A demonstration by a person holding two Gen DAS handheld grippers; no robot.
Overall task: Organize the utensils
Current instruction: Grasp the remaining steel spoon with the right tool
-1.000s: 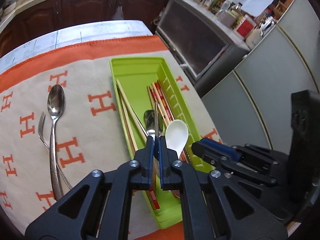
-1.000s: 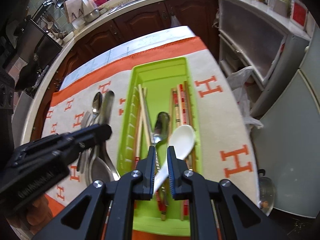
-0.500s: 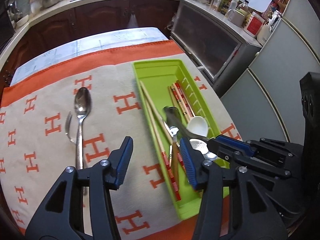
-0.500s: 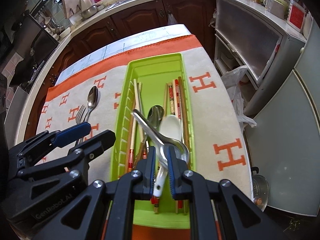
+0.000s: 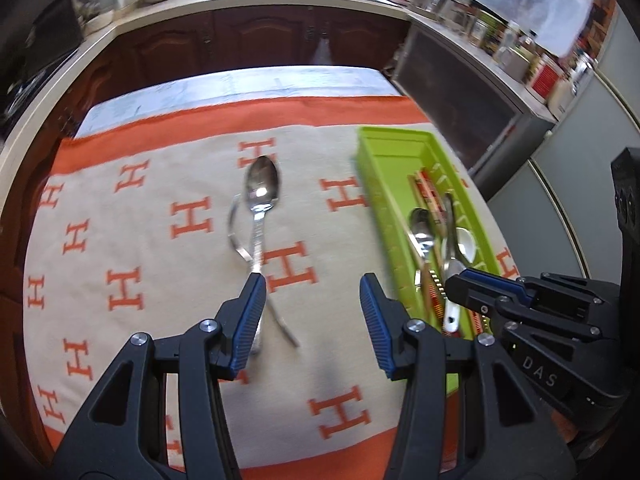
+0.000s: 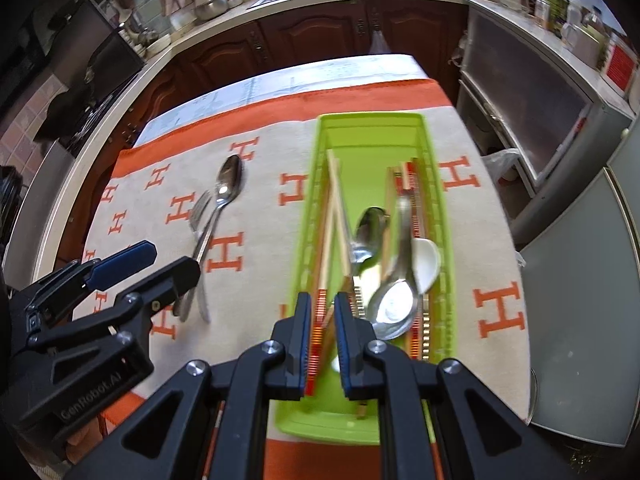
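The table is covered by a beige cloth (image 5: 192, 264) with orange H letters and a wide orange border, and a pale patterned sheet can be seen under it at the far edge. Behind that, dark wooden cabinets (image 6: 320, 36) run under a light countertop that's loaded with pots, bowls and jars, kind of blurry though. A grey appliance front is seen off to the right.

A lime green tray (image 6: 436, 184) is laid lengthwise on the right part of the cloth. It's filled with chopsticks (image 6: 332, 200), two metal spoons (image 6: 394, 304) and a white ceramic spoon (image 6: 426, 264). Out on the cloth, well apart from the tray, a metal spoon (image 5: 262, 188) is laid crossed over a fork (image 5: 236, 240).

The left gripper (image 5: 312, 320) is held above the cloth with its jaws spread, having just been opening, and nothing is between them. The right gripper (image 6: 322, 316) is kept nearly closed over the near end of the tray; nothing seems to be clamped.
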